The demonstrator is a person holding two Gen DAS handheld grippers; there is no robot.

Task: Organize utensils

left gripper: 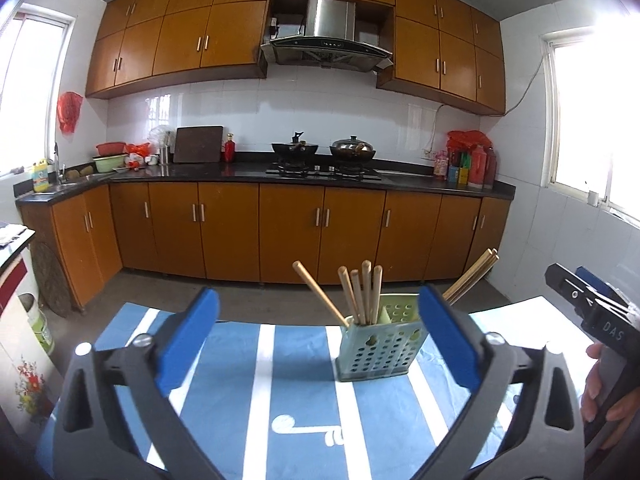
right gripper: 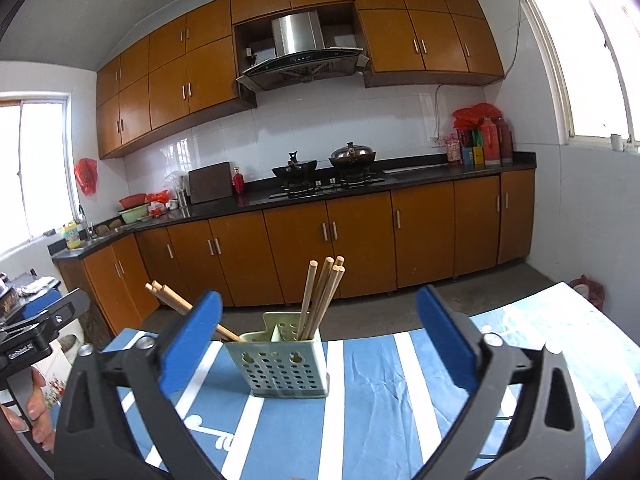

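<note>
A pale green perforated utensil holder stands upright on the blue and white striped tablecloth. Several wooden chopsticks stand in it. Another bunch of chopsticks leans out of it, partly hidden behind a blue pad in each view. My left gripper is open, short of the holder, with nothing between its pads. My right gripper is also open and holds nothing; the holder sits ahead of it, left of centre.
Each view shows the other gripper's black body at its edge, held by a hand. Beyond the table's far edge lie the kitchen floor, brown cabinets and a dark counter with two pans.
</note>
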